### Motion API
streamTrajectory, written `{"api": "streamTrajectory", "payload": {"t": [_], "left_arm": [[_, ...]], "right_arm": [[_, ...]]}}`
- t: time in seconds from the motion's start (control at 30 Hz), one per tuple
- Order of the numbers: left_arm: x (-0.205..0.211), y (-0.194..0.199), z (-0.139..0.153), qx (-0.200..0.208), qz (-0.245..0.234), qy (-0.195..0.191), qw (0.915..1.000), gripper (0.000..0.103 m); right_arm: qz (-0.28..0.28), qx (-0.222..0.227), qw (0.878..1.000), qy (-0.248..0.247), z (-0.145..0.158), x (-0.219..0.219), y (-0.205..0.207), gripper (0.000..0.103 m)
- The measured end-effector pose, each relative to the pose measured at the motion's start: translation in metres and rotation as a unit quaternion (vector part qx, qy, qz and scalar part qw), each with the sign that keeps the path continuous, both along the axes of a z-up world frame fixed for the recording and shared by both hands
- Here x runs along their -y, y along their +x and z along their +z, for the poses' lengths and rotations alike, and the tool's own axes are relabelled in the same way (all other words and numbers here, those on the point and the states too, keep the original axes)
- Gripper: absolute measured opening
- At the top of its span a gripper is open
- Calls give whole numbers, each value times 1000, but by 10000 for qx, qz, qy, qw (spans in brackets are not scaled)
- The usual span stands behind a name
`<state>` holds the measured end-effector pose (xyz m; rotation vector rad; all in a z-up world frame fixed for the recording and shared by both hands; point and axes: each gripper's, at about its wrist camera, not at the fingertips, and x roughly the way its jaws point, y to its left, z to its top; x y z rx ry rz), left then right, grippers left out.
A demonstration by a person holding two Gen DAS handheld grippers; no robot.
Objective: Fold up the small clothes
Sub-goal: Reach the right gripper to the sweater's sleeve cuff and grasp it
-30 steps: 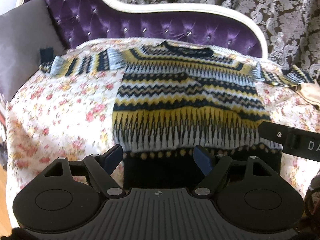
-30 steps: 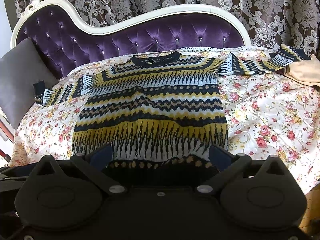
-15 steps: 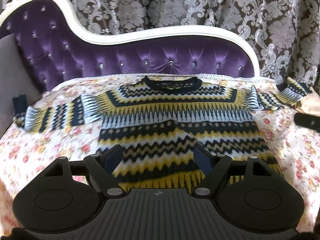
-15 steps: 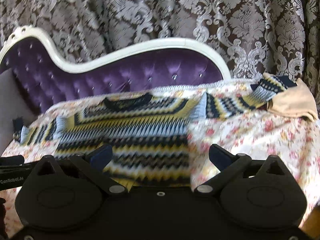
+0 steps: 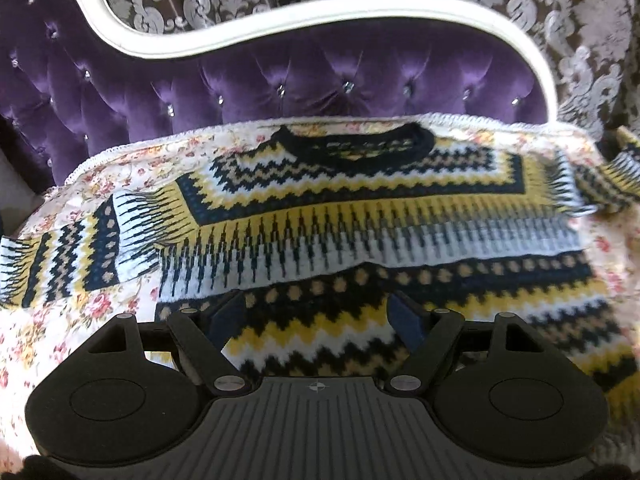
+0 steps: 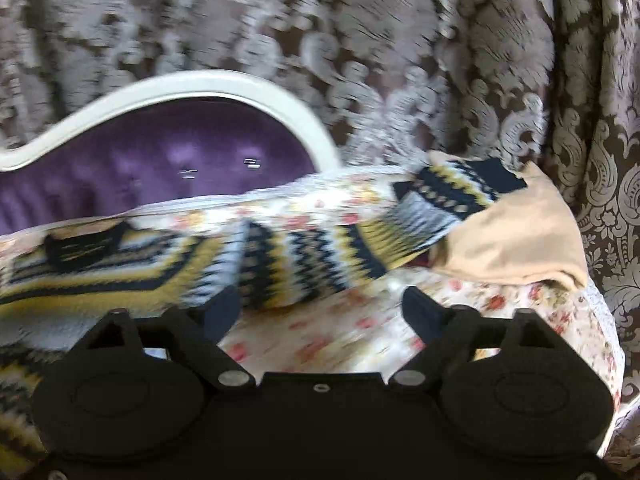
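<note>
From the left wrist view, your left claw (image 5: 318,314) hangs over the body of the patterned sweater (image 5: 360,216), and its two blue fingers (image 5: 404,320) are spread with nothing pinched between them. The sweater lies flat and face up on the floral sheet (image 5: 60,320), with its black collar (image 5: 352,148) toward the purple tufted backrest (image 5: 280,76) and its left sleeve (image 5: 60,256) stretched out to the side. I think the step now is the sleeve fold, so you should turn this claw to the left sleeve and take it near the cuff, not at the thick shoulder seam. Pinch only the knit and not the sheet below.

From the right wrist view, which is blurred, your right claw (image 6: 320,312) is above bare floral sheet, just before the right sleeve (image 6: 360,240). Its jaws are closing, but nothing is between them yet. The cuff (image 6: 472,180) lies against a beige cloth (image 6: 516,236) at the end of the seat. Bring the claw further forward before it closes fully, and take care that the beige cloth does not come together with the cuff. Then lay the sleeve straight across the chest.
</note>
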<state>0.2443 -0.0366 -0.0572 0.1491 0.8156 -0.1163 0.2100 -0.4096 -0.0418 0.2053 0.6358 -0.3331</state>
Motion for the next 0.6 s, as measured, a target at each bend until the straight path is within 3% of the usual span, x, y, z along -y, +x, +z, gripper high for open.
{"api": "streamTrajectory", "payload": {"t": [0.3,0.4,0.6], "left_arm": [[-18,30,-36,-475,44,151,9987,78],[-26,31,-39,-465,55,-88,9989,79],[-26,31,-41,-362,-25,-156,9992,80]], "right_arm": [[-704,-24,9892,1289,-34,73,49,75],[-897,-28,9846,1504,-44,87,64,72],[-1303,-63,9784,1601,-52,106,83,61]]}}
